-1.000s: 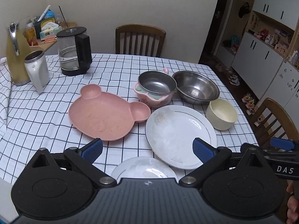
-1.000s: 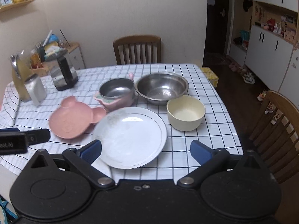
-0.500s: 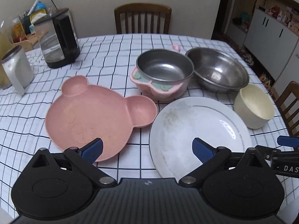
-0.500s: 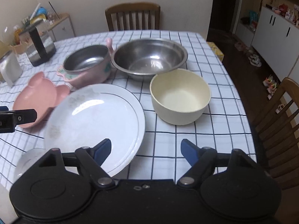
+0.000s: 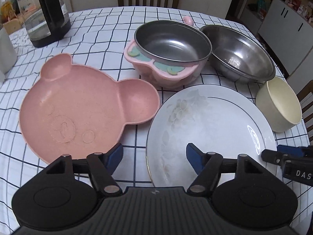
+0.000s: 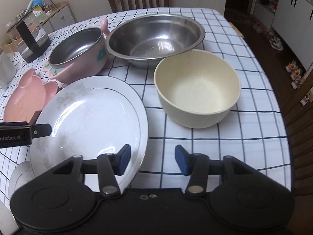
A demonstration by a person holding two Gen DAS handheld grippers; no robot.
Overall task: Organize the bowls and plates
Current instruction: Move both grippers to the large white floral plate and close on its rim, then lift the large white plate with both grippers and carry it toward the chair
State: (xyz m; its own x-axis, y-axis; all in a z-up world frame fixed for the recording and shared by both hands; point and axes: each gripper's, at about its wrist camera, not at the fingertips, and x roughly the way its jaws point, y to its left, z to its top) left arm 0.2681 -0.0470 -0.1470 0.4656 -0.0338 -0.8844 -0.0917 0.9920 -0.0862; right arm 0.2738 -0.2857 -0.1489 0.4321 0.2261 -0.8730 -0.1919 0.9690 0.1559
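Two grippers come down on the large white plate at lower centre, one to each side of it, which we judge is to lift it level by opposite rims. At left of the frame lies the pink bear-shaped plate, just beside the white one. Our left gripper has just been closing; its jaws straddle the plate's left rim, pads not pressing. Behind sit the pink-cased steel bowl and wide steel basin, touching. Our right gripper, also narrowing, brackets the right rim, still unclenched. At right, the cream bowl stands apart.
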